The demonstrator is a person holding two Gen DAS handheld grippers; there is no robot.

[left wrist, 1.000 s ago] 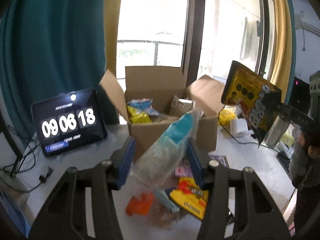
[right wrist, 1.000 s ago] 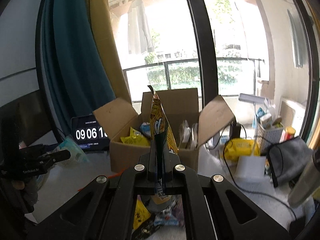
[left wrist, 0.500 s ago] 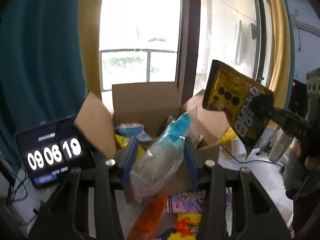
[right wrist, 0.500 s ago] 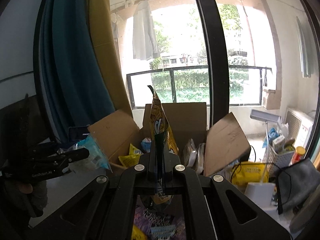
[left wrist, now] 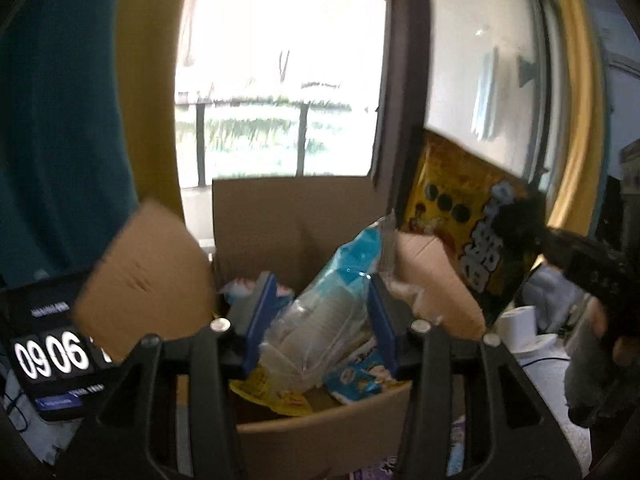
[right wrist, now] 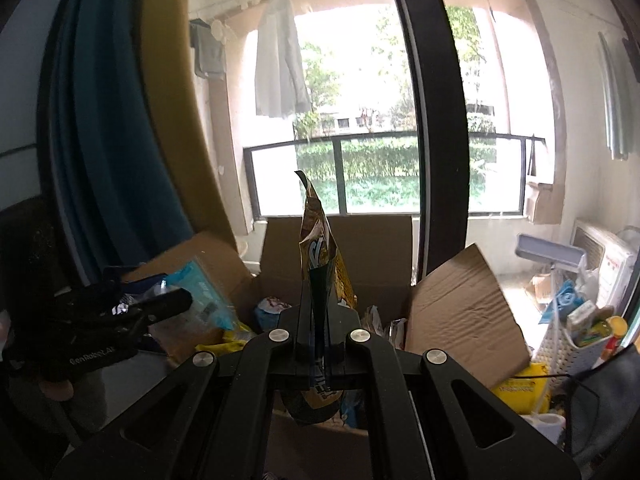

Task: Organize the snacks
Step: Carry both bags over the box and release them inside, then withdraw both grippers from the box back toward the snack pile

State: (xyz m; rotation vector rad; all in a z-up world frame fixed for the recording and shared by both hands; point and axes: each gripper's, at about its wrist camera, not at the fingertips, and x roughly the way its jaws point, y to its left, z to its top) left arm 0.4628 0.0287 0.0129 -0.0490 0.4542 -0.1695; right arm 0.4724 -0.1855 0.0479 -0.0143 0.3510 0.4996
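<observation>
Both claws now over box (left wrist: 304,216) | left claw (left wrist: 320,320) opening

Each camera sits just behind its own tongs, looking forward and slightly down along them. Both face the open brown cardboard box (left wrist: 296,216) (right wrist: 376,248) at close range, with the balcony window beyond. The left view (left wrist: 320,316) sees the right tongs (left wrist: 516,220) at its right; the right view (right wrist: 318,344) sees the left tongs (right wrist: 172,300) at its left.
</observation>
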